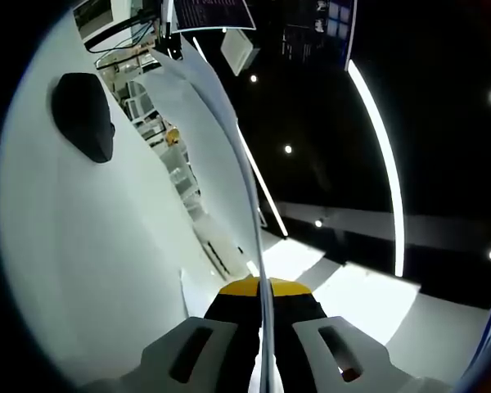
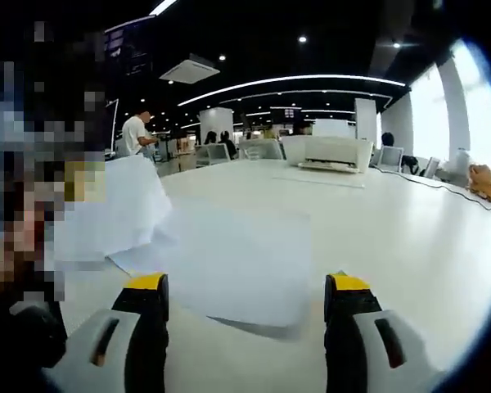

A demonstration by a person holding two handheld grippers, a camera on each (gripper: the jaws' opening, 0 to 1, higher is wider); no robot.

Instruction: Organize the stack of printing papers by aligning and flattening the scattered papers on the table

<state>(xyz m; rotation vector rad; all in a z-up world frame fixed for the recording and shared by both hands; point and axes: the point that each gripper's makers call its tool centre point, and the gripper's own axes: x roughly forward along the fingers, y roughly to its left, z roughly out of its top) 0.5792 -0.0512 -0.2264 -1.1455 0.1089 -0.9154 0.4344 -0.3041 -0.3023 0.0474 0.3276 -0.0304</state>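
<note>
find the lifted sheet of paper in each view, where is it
Left gripper view: the lifted sheet runs edge-on up the centre, pinched between the left gripper's shut jaws.
Right gripper view: it hangs at left, above the flat paper.
Shared landmark: the white table.

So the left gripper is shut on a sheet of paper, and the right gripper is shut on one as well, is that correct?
Not quite: the right gripper is open over a sheet lying on the table, as the right gripper view shows. The left gripper is indeed shut on a sheet of paper.

Dark ceiling [image 2: 327,33] with curved light strips [image 2: 295,79], bright windows [image 2: 483,106].
</note>
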